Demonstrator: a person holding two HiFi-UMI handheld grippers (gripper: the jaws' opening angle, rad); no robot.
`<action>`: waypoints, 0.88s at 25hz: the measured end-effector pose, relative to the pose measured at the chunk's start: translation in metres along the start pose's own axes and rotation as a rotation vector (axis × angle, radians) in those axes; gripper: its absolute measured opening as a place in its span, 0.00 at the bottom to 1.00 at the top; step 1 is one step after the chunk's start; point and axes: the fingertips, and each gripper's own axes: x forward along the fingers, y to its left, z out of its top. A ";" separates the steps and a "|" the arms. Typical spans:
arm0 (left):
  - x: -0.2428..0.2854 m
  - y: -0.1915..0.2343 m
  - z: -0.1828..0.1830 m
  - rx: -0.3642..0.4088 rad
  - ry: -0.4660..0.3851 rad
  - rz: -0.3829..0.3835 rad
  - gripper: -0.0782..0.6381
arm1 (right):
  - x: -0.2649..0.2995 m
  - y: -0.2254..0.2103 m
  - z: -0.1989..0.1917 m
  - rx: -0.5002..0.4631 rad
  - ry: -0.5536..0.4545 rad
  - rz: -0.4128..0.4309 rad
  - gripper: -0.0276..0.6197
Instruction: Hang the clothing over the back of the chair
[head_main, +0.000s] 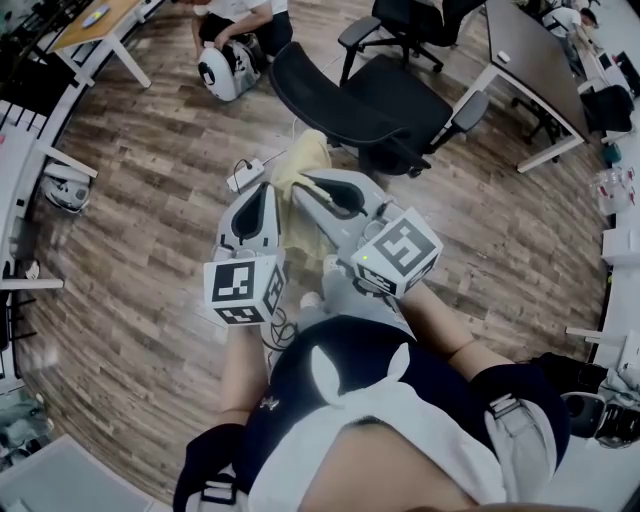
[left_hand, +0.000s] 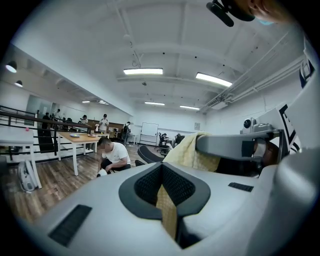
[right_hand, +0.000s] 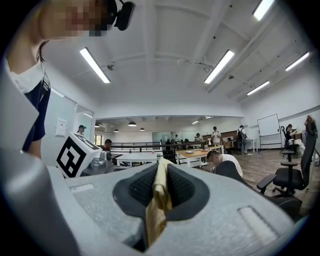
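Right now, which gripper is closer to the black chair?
Right. The right gripper, holding the yellow garment, is just short of the black chair; the left gripper, beside it, is farther away.

**Lighting and Image Quality**

Even, diffuse illumination is supplied from overhead by ceiling light strips, which are seen in the upper part of both gripper views. A slight glare is produced around each strip. In the head view the wooden floor is lit uniformly, and only faint, soft-edged shadows are cast on it. Strong wide-angle distortion is present in all three views. Straight lines are bent toward the edges, and the corners of the gripper views are blacked out. The nearest foreground at the bottom of those views is rendered soft. A cool, muted colour cast is observed throughout.
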 end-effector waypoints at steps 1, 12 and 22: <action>0.001 0.002 0.000 0.000 -0.002 0.003 0.12 | 0.003 -0.001 0.001 -0.007 -0.002 0.003 0.09; 0.024 0.008 0.010 0.002 -0.012 0.021 0.12 | 0.020 -0.037 0.031 -0.065 -0.032 -0.010 0.09; 0.040 0.012 0.019 0.007 -0.029 0.024 0.12 | 0.027 -0.065 0.067 -0.138 -0.092 -0.028 0.09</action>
